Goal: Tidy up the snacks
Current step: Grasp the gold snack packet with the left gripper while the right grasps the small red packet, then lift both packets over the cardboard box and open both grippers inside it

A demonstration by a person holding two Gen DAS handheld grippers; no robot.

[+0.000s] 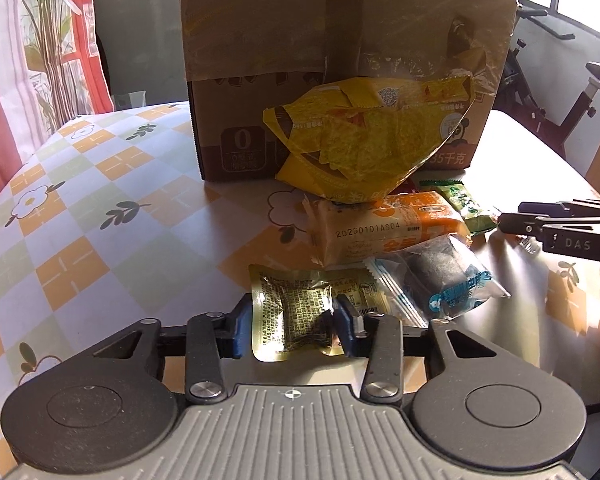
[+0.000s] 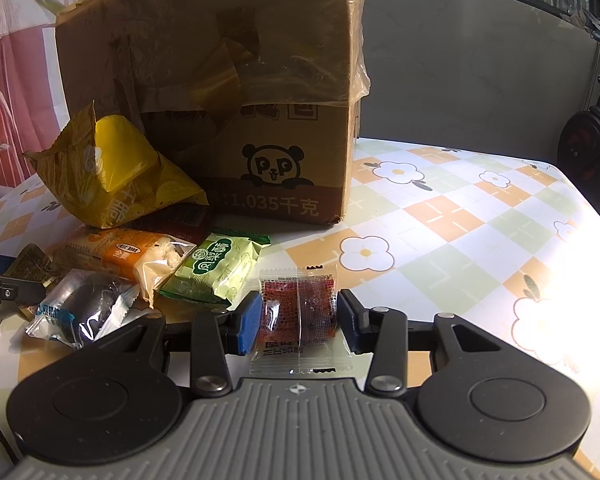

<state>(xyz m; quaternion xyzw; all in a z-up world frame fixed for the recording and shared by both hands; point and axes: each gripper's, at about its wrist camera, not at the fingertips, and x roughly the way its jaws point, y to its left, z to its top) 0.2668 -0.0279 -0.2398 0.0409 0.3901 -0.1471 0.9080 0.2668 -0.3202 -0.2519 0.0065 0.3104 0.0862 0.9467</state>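
Light: strong sun from windows — glare on tablecloth point(image 2: 572, 264) | shadows: hard | edges: fisheye-bent — focus sharp

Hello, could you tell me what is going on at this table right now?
A person is sorting snacks with a handheld gripper in each hand. The left gripper is closed on a gold foil packet, while the right gripper has a small red packet between its pads. Both packets sit low over the flowered tablecloth. The other snacks lie piled against a cardboard box, with a big yellow bag on top.
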